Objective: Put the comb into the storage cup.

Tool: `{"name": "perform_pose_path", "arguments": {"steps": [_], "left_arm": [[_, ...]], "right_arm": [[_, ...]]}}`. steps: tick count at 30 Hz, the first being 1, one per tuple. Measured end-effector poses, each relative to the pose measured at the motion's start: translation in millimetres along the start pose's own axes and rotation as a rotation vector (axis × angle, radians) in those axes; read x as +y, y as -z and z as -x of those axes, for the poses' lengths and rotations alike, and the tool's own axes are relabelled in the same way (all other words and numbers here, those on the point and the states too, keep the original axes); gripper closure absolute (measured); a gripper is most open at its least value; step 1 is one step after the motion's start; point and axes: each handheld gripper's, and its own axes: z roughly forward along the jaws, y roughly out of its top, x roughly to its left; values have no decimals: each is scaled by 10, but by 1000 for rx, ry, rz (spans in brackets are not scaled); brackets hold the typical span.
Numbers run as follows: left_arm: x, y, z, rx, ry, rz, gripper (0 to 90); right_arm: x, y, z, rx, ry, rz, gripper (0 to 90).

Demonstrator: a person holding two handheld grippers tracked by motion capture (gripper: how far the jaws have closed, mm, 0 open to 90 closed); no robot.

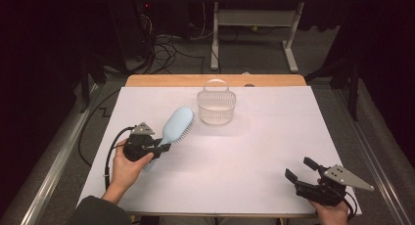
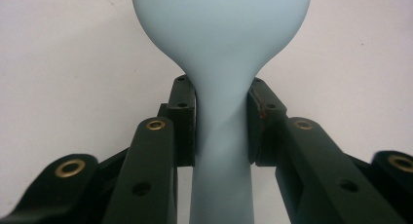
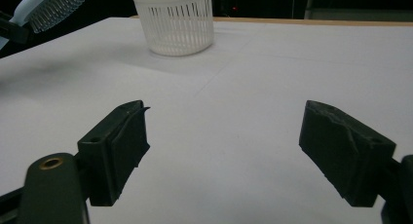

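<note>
This looks like a lab or recording workspace: a wooden table [image 1: 147, 80] covered by a plain white sheet [image 1: 254, 151] stands in a dark room, with tangled black cables [image 1: 166, 51] on the grey carpeted floor [image 1: 254, 54] beyond its far edge and a white-framed adjustable desk [image 1: 254, 19] behind.

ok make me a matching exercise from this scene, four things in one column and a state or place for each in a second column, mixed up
Things:
1. hairbrush
2. basket
3. left gripper
4. right gripper

States or places:
a. jaws wide apart, nothing between them
b. pale blue, held by its handle
c. white, standing at the far middle of the table
d. shut on a handle

Pairs: 1-b, 2-c, 3-d, 4-a
</note>
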Motion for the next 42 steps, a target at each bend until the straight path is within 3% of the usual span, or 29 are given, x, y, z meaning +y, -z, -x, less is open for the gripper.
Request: {"name": "perform_pose_path", "arguments": {"steps": [25, 42], "left_arm": [[-251, 35, 286, -74, -20, 65, 692], [-336, 32, 478, -113, -50, 86, 692]], "right_arm": [[1, 1, -18, 11, -5, -4, 191], [20, 0, -134, 19, 33, 7, 193]]}}
